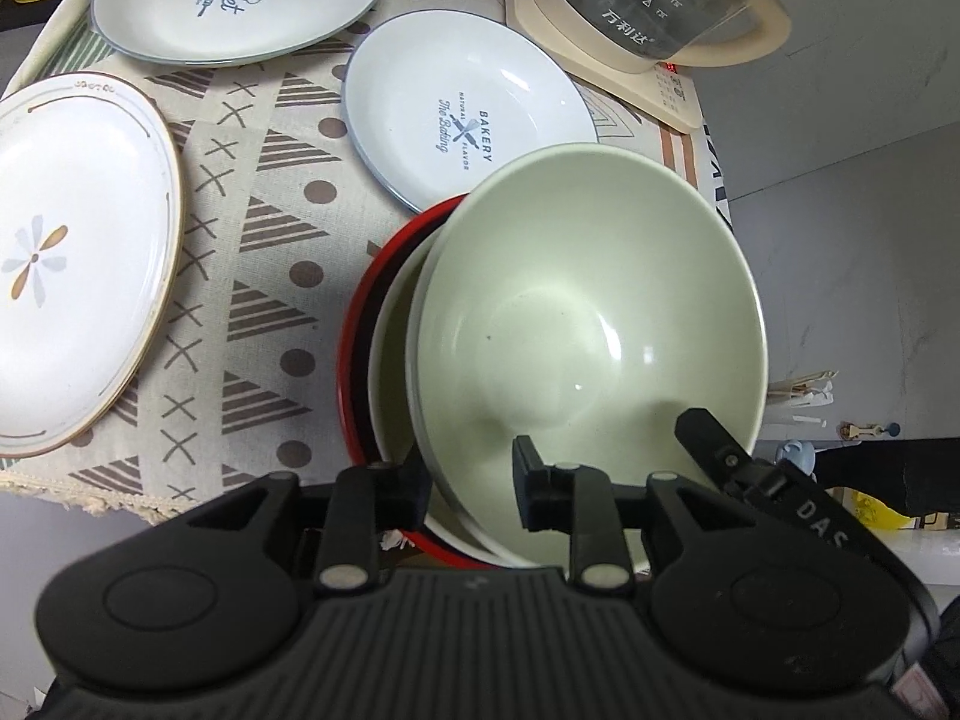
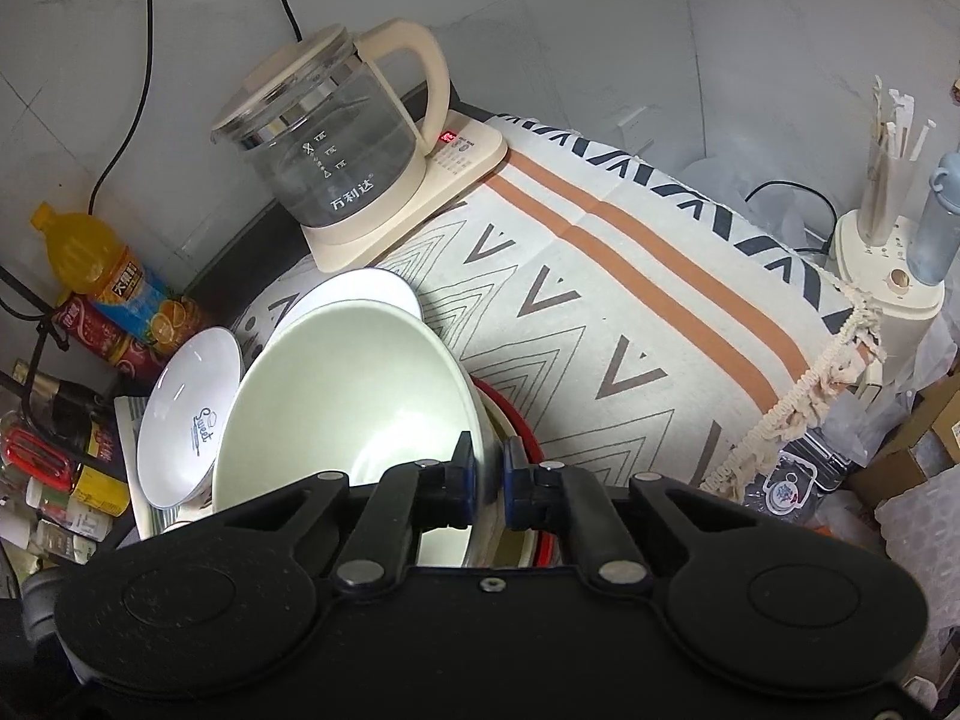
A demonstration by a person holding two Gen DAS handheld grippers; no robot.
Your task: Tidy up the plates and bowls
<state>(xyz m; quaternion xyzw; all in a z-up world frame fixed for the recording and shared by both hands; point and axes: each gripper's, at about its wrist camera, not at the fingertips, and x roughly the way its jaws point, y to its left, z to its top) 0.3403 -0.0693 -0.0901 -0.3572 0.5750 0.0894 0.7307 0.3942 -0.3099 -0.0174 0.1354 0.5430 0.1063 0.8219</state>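
The pale green bowl (image 1: 591,324) sits tilted inside a second pale bowl (image 1: 393,360), both nested in a red bowl (image 1: 354,354) at the near edge of the bench (image 1: 270,228), which is covered by a patterned cloth (image 2: 630,324). The right claw (image 2: 489,468) is clenched on the green bowl's rim, while the left claw (image 1: 474,474) straddles the opposite rim, released, with its pads not pressing. Three white plates (image 1: 462,114) lie flat on the cloth beyond the stack, and a glass kettle (image 2: 336,150) stands on its base at the far corner.
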